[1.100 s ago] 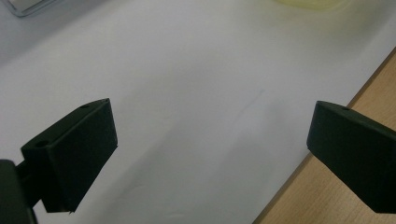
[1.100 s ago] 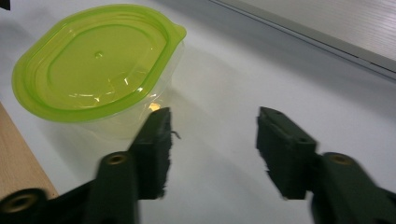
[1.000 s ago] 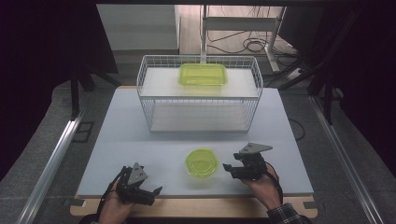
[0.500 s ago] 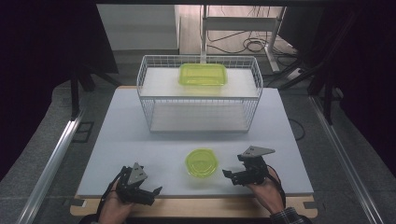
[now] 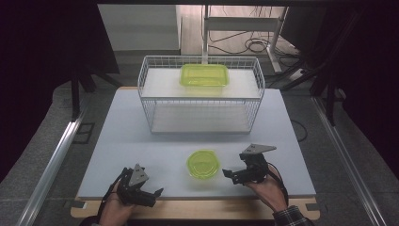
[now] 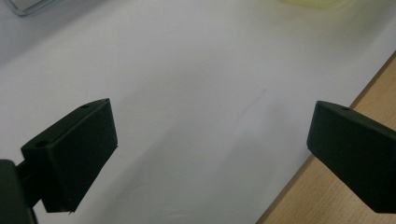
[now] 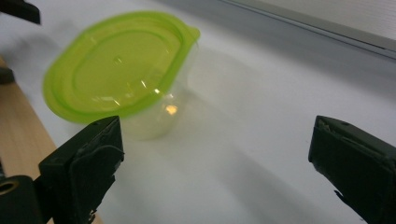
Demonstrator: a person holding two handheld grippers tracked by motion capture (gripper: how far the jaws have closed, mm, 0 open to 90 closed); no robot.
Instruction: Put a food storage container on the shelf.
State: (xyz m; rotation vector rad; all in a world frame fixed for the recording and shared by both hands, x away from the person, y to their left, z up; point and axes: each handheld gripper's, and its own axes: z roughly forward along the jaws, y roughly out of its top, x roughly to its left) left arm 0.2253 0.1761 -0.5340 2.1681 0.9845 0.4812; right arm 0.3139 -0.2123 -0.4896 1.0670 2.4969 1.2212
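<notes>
A round clear tub with a lime-green lid [image 5: 203, 164] stands on the white table [image 5: 141, 141] near its front edge; the right gripper view has it at upper left [image 7: 121, 74]. My right gripper [image 5: 230, 175] lies just to the tub's right and points at it. Its jaws have just been opening and stand wide apart [image 7: 215, 154], with bare table between them; the tub sits ahead and left of them, untouched. My left gripper [image 5: 153, 195] rests at the front left, open [image 6: 210, 140], over bare table by the wooden edge.
A white wire basket [image 5: 141, 89] stands across the back of the table, with a lime-green rectangular lidded box [image 5: 204, 75] on its upper shelf. A wooden strip [image 5: 188, 209] borders the table's front. Metal rails run along both sides.
The right gripper's jaws have spread wider beside the round tub. Both hands and the tub have stayed where they were.
</notes>
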